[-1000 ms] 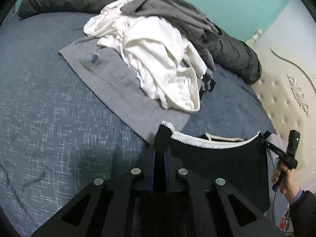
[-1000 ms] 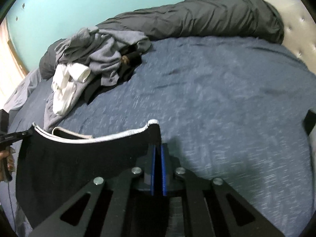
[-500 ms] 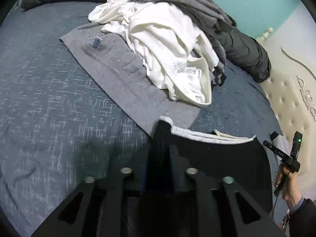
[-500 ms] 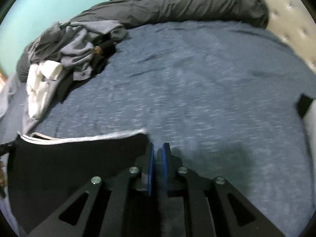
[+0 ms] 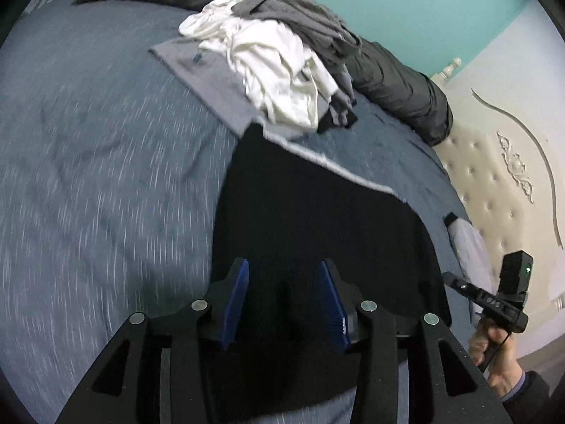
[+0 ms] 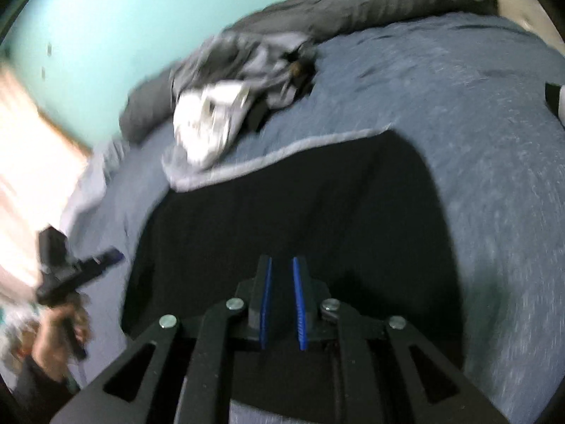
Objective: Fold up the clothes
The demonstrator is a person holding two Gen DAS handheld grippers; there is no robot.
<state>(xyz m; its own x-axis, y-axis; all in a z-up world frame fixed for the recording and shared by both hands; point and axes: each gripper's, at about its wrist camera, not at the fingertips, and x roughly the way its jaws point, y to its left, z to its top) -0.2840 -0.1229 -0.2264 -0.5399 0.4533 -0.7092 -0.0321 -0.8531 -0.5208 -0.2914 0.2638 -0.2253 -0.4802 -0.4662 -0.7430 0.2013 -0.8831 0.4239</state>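
Observation:
A black garment (image 5: 317,219) with a pale waistband (image 5: 332,166) lies spread flat on the blue bedspread (image 5: 106,176). My left gripper (image 5: 283,265) hovers over its near part, open, with nothing between the blue pads. My right gripper (image 6: 281,265) also hangs above the black garment (image 6: 300,212); its pads stand a small gap apart and hold nothing. In the left wrist view the right gripper (image 5: 494,296) shows at the right edge, held in a hand. The right wrist view is blurred and shows the left gripper (image 6: 77,268) at the left.
A pile of white (image 5: 279,70) and grey clothes (image 5: 300,17) sits on a flat grey garment (image 5: 212,74) beyond the waistband. A dark rolled duvet (image 5: 388,74) runs along the teal wall. A cream tufted headboard (image 5: 501,176) stands at the right.
Both grippers have let go of the waistband corners, opened and drawn back. The black garment, held stretched above the bed before, now lies flat on it.

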